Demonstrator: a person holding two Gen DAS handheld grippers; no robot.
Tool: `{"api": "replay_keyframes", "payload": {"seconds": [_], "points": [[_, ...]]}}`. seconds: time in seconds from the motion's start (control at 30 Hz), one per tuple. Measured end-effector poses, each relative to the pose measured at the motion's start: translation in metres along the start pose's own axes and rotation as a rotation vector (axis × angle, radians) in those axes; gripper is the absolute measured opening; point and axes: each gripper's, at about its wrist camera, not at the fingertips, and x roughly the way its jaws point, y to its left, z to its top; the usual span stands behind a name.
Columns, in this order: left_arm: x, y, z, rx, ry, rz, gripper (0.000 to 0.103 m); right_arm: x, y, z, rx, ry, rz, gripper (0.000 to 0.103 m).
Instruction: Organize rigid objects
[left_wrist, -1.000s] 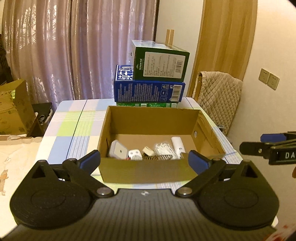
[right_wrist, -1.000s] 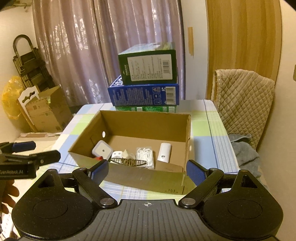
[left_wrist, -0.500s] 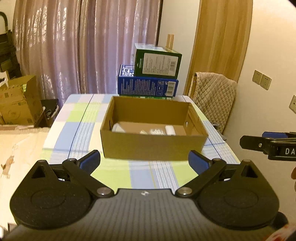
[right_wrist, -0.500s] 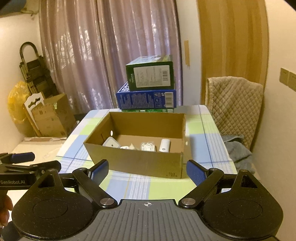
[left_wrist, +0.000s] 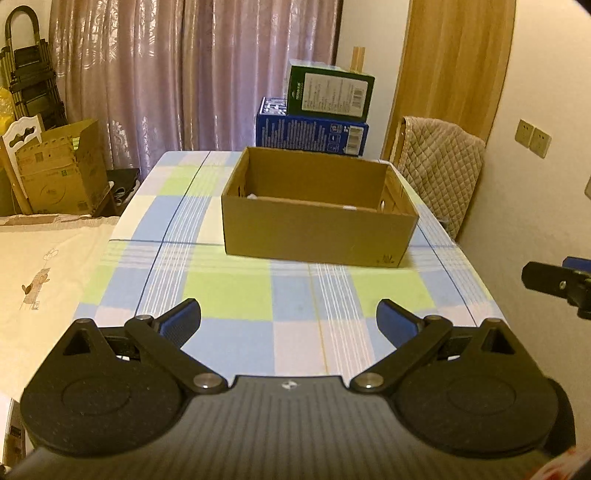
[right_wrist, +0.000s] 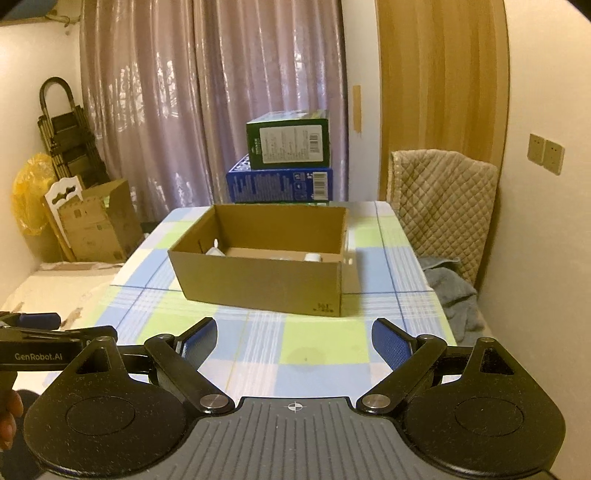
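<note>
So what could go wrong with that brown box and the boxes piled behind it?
The green box sits high on the blue box, right behind the cardboard box; a push on the cardboard box might topple that stack. The box's tall wall also hides most of the small white things inside, so reaching in could be clumsy.

Cardboard box (right_wrist: 258, 284) beyond spread tongs (right_wrist: 293, 338)
</note>
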Motion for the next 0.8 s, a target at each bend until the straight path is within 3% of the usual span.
{"api": "replay_keyframes", "payload": {"seconds": [0.8], "points": [[-0.01,-0.012,-0.023,0.004,0.013,-0.012,0.1,-0.003,0.008,-0.035,-0.011,0.04,-0.005,0.088]]}}
